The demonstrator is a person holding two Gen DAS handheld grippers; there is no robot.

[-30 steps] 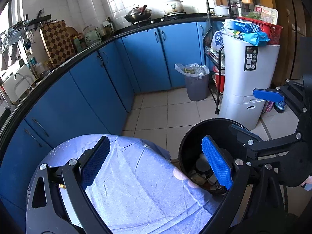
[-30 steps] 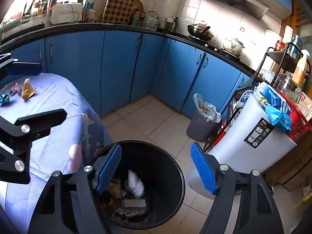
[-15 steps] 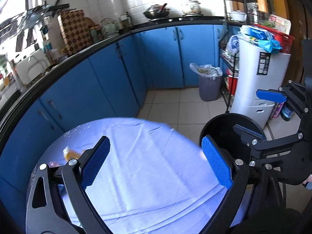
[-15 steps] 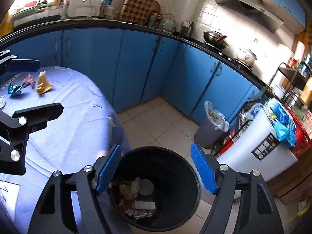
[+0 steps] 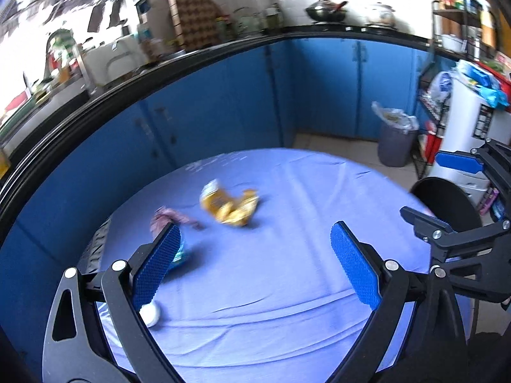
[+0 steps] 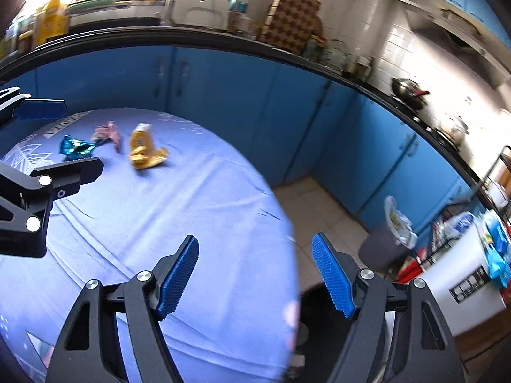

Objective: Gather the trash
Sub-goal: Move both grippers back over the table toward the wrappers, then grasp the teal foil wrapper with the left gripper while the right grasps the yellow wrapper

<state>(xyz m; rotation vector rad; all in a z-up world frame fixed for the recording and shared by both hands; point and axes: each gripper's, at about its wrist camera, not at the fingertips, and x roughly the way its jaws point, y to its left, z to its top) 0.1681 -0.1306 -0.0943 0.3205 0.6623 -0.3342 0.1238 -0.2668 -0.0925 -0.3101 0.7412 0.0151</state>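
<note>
- Left gripper (image 5: 255, 265) wide open, empty, hovers over the table (image 5: 287, 303), which has a lilac cloth on it.
- Right gripper (image 6: 255, 271) also open, nothing between the pads, over the table edge nearest the bin (image 5: 447, 204).
- Trash sits on the far side of the cloth: yellow wrapper (image 5: 228, 206), pink wrapper (image 5: 167, 218) just beside it, blue wrapper (image 6: 75, 146) next to the pink one.
- In the left view the blue wrapper is mostly hidden behind the left finger (image 5: 156, 268).
- Small white object (image 5: 150, 314) lies on the cloth near the left finger; too blurred to identify.
- Black bin stands on the floor right at the table edge, well apart from the wrappers.
- Risk: wrappers are thin and crumpled; pads may close on cloth too and drag it, shifting other pieces.
- Risk: pink and blue pieces lie close, so a grab may take one and flick the other off the table.
- Risk: light wrapper may slip from the pads on the carry to the bin and land on the floor.
- Risk: both grippers are near each other; reaching for the same cluster could make them collide.
- Frames are motion-blurred, so exact wrapper outlines are uncertain.
</note>
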